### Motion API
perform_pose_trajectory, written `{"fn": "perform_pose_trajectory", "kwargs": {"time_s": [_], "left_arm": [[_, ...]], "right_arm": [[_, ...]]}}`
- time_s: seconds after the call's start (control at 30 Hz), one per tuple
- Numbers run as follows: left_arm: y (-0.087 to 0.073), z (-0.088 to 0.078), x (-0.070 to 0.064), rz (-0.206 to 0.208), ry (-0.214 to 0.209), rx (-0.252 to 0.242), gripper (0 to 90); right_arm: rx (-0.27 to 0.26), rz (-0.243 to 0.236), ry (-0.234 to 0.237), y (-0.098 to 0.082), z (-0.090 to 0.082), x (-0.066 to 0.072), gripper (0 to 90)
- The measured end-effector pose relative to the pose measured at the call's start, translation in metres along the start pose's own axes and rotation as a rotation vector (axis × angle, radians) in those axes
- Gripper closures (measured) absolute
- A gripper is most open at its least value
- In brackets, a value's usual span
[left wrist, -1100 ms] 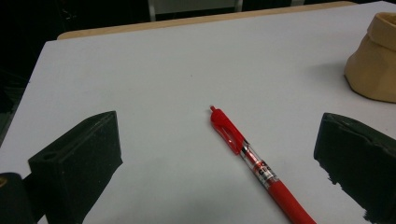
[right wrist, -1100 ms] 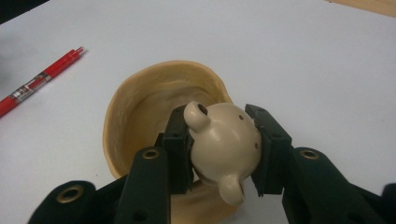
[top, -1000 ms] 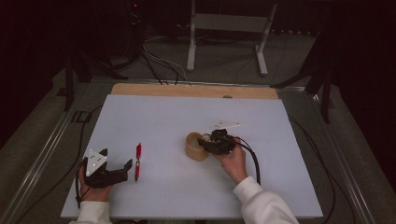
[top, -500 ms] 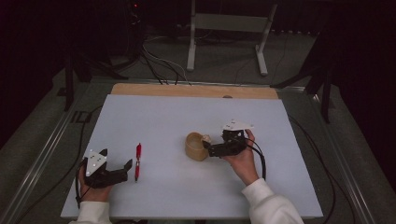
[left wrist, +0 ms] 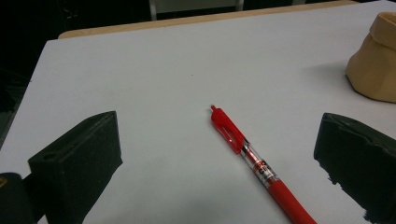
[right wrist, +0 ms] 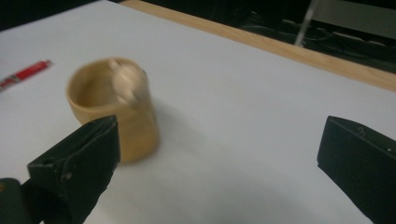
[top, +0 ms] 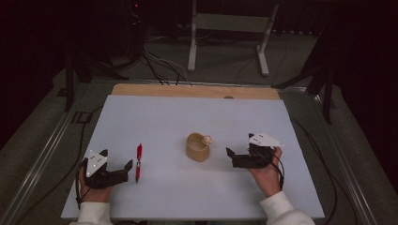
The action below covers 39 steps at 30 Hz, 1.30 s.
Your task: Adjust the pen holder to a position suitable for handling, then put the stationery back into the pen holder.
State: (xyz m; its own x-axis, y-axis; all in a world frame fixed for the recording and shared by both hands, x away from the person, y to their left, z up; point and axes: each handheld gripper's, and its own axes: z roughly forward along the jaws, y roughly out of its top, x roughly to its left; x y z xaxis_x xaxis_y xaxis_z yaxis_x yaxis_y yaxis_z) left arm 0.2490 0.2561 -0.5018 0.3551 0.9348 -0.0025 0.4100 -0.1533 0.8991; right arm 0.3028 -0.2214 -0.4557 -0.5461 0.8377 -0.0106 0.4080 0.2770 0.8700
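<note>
Figure. Release of the cup, seen from above and along each gripper.

The right gripper point(top: 228, 153) has just let go: its jaws have just been opening and now stand wide apart with nothing between them, a clear gap separating them from the tan cup point(top: 197, 147). In the right gripper view the same cup point(right wrist: 113, 107) stands upright ahead of the near jaw and apart from it, blurred by the camera's motion. A small pale knob or figure sits on its rim, too blurred to identify.

Compared with a second ago, when this gripper was closed against the cup's side, the hand has drawn back toward the right edge of the white table point(top: 155, 117). The cup stays where it was, near the table's middle. Judged from this, the placing of the cup is complete and the right hand is free.

The left gripper point(top: 127, 165) rests at the near left of the table, unchanged in place, its jaws spread and empty. The red pen point(top: 139, 161) lies flat just beside its tips, likewise unmoved. In the left gripper view the pen point(left wrist: 254, 160) lies between the open jaws but untouched, cap end pointing away. The pen is probably the next item to be grasped.
</note>
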Motion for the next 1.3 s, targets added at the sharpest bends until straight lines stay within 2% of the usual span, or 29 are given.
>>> {"fn": "perform_pose_trajectory", "kwargs": {"time_s": [0.3, 0.37, 0.43, 0.67, 0.77, 0.97, 1.3], "left_arm": [[0.000, -0.001, 0.000, 0.003, 0.002, -0.001, 1.3], [0.001, -0.002, 0.000, 0.002, 0.002, -0.005, 1.3], [0.002, -0.002, -0.001, 0.004, 0.004, -0.008, 1.4], [0.003, -0.005, -0.004, 0.008, 0.003, -0.013, 1.4], [0.004, -0.006, -0.006, 0.002, 0.001, -0.010, 1.4], [0.004, -0.010, -0.015, 0.005, 0.001, 0.008, 1.3], [0.001, -0.006, -0.035, 0.029, 0.018, 0.084, 1.4]], "right_arm": [[0.013, 0.049, -0.054, -0.034, -0.016, -0.018, 0.0], [0.007, 0.085, -0.048, -0.042, -0.020, -0.023, 0.0], [-0.008, 0.101, -0.053, -0.047, -0.026, -0.026, 0.0], [-0.072, 0.091, -0.071, -0.061, -0.043, -0.031, 0.0], [-0.090, 0.106, -0.077, -0.065, -0.048, -0.035, 0.0], [-0.092, 0.106, -0.079, -0.072, -0.051, -0.039, 0.0], [-0.093, 0.103, -0.083, -0.074, -0.049, -0.039, 0.0]]}}
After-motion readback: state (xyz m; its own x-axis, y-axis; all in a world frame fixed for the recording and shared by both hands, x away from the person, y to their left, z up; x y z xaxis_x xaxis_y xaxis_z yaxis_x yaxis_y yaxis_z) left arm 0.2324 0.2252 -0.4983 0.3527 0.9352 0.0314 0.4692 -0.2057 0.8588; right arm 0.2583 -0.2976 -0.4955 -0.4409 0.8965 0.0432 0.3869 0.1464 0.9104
